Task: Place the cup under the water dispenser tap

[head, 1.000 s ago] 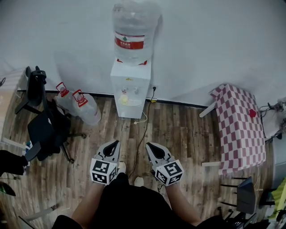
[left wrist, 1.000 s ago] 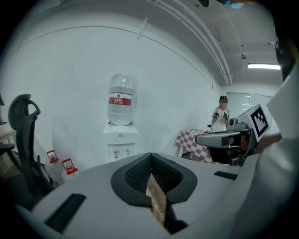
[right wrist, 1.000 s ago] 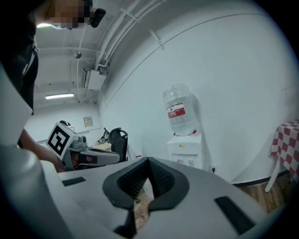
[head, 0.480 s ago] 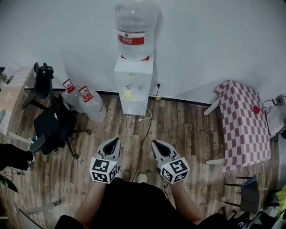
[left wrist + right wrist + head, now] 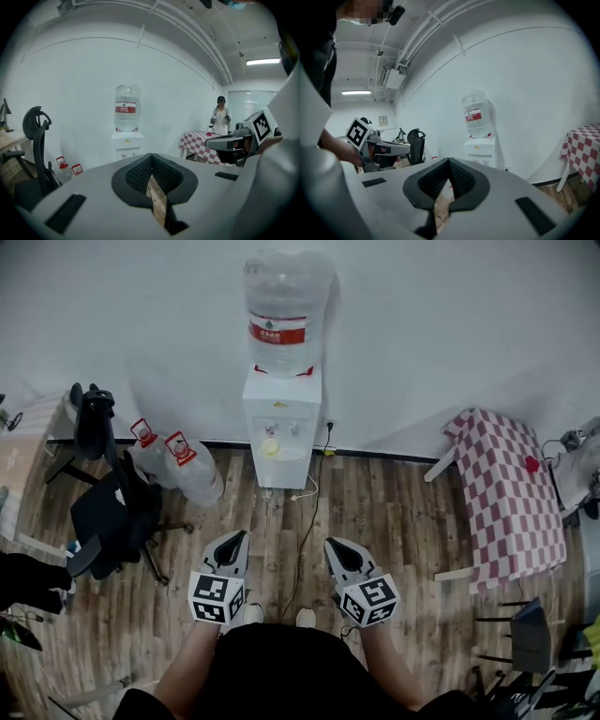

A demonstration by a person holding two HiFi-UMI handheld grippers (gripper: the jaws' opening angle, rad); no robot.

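While the left gripper (image 5: 237, 540) & right gripper (image 5: 332, 547) are both closed on nothing, a yellowish cup (image 5: 271, 447), prob. the one meant, sits far ahead in the water dispenser (image 5: 283, 413) tap bay, approx. midway between them.

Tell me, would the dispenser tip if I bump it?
Probably top-heavy: a big bottle sits atop the narrow dispenser. A push up high might rock it. Low down, it would likely slide on the wood floor.

A plain white wall (image 5: 450, 324) meets a wooden plank floor (image 5: 394, 512). A black office chair (image 5: 108, 507) stands at left, a red-checked table (image 5: 511, 502) at right. A ceiling strip light (image 5: 262, 61) glows.
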